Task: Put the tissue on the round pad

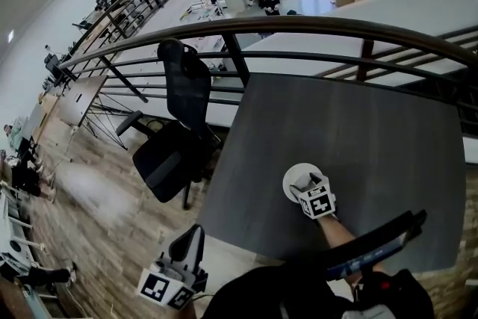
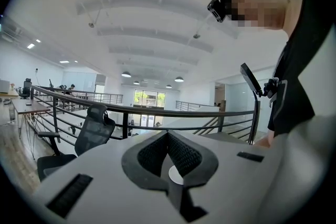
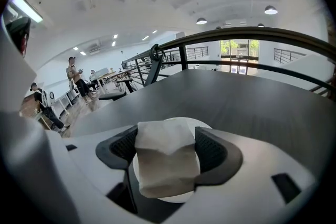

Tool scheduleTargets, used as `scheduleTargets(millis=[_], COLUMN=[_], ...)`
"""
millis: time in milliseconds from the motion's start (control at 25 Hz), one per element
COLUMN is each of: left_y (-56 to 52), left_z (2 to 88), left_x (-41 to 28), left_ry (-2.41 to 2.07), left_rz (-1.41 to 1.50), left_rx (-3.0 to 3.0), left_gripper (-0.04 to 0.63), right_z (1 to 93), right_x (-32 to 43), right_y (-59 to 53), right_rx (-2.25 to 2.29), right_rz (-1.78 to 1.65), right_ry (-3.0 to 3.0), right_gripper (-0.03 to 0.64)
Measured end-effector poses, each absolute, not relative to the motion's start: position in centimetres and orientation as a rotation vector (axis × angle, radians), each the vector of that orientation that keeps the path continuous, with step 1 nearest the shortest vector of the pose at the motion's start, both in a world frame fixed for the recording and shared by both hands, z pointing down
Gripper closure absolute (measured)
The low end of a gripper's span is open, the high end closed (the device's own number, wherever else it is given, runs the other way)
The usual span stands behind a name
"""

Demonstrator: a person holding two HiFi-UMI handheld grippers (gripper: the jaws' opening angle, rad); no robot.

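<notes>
A round white pad [image 1: 293, 177] lies on the dark grey table [image 1: 358, 131], near its front edge. My right gripper [image 1: 308, 187] hovers right over the pad. In the right gripper view a folded white tissue [image 3: 167, 157] spans the gap between the jaws, and my right gripper [image 3: 167, 136] looks shut on it. The tissue covers most of the pad [image 3: 157, 195] just below it. My left gripper [image 1: 194, 234] is held off the table's left front corner, above the floor. Its jaws meet at the tips, so my left gripper [image 2: 168, 135] is shut on nothing.
A black office chair [image 1: 175, 131] stands at the table's left edge. A dark metal railing [image 1: 299, 26] runs along the far side of the table, with a drop to a lower floor beyond. A black strap [image 1: 373, 243] crosses the near table edge.
</notes>
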State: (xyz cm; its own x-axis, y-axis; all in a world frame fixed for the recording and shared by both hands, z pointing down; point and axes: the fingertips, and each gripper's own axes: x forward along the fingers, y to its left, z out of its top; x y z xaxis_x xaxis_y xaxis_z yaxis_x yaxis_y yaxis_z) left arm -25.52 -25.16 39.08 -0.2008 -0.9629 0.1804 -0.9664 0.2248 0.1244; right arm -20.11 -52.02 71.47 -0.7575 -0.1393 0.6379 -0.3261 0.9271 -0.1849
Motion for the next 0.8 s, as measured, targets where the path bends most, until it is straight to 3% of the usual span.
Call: scheduleTargets(millis=[800], left_y=[-23.3], left_z=[39.8], left_x=[-25.5], left_ry=[-2.334], left_rz=[0.070], left_rx=[1.699], left_gripper=[0.592], right_z=[77.1], right_x=[-21.2], right_y=[-51.7], right_rx=[0.230], right_rz=[0.180], right_ry=[-2.264], right_gripper=[0.284])
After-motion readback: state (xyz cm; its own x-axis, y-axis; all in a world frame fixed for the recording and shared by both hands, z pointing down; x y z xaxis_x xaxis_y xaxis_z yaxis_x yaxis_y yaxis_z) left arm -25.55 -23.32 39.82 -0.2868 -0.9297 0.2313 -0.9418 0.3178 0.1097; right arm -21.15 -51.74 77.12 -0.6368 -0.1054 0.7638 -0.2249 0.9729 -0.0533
